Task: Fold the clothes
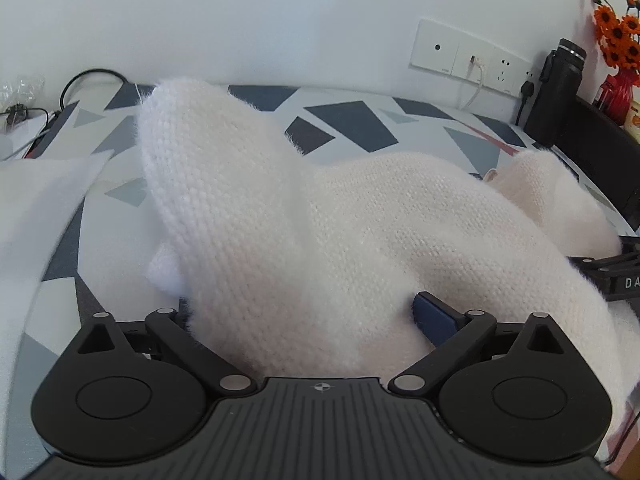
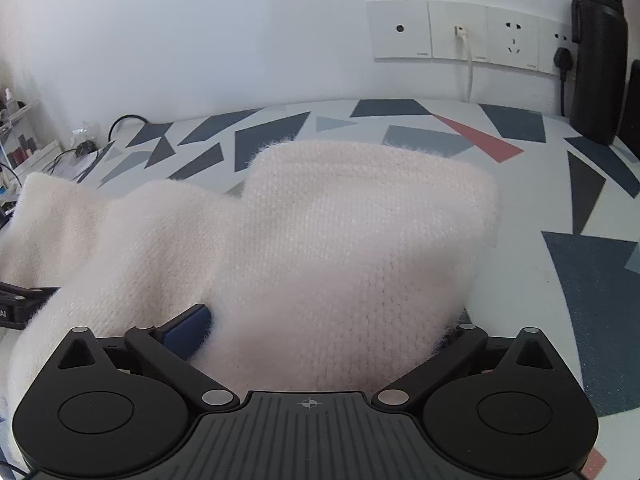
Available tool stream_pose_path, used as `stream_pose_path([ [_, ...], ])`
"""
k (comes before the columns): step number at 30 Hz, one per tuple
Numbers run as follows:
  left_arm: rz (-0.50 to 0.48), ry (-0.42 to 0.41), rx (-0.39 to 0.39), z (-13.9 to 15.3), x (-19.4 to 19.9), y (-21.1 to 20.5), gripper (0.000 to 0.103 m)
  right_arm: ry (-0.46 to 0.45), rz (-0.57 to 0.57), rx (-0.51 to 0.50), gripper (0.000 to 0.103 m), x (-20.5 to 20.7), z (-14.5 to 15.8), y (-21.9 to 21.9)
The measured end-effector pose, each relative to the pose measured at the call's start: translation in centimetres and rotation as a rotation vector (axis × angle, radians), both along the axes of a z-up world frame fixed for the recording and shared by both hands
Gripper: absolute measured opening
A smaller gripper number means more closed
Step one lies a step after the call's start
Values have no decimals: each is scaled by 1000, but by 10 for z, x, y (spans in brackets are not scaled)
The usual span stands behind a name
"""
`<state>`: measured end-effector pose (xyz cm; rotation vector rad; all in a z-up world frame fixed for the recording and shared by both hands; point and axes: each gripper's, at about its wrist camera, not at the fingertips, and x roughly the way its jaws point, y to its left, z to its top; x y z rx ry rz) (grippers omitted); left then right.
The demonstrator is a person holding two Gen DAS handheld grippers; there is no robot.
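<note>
A fluffy white knitted sweater (image 1: 360, 232) lies bunched on the patterned table and drapes over both grippers. My left gripper (image 1: 304, 320) is shut on a fold of it; only one blue finger (image 1: 434, 318) shows, the other is buried in the knit. A lifted flap (image 1: 192, 152) stands up to the left. In the right wrist view the same sweater (image 2: 340, 240) hangs over my right gripper (image 2: 320, 332), which is shut on it; one blue finger (image 2: 186, 334) shows at the left. Each gripper shows at the other view's edge, the right one (image 1: 616, 276) and the left one (image 2: 16, 304).
The table (image 2: 520, 200) has a grey, blue and red geometric cover. A black flask (image 2: 598, 60) stands at the back right below wall sockets (image 2: 460, 32). Orange flowers in a red vase (image 1: 618, 60) stand far right. Cables (image 1: 80, 84) and white cloth (image 1: 40, 208) lie left.
</note>
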<state>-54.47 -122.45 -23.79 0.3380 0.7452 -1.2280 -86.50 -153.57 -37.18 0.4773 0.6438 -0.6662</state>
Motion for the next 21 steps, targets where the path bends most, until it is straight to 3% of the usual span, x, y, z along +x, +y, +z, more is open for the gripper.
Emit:
stream_pose_path([
  [2,22,16,-29,1,-1,8,83,-16,37,-12,72,4,1,5],
  [4,42,32,-54,2,-2,15,60,-40,69,-2,58,7,3,8],
  [6,54,76,-76,2,-5,23,46,-61,89,-1,52,9,3,12],
  [12,47,89,-91,0,-15,29,44,-121,153,-2,46,12,0,25],
  [21,19,150,-166,-10,-4,36,44,-118,175,4,48,20,1,30],
])
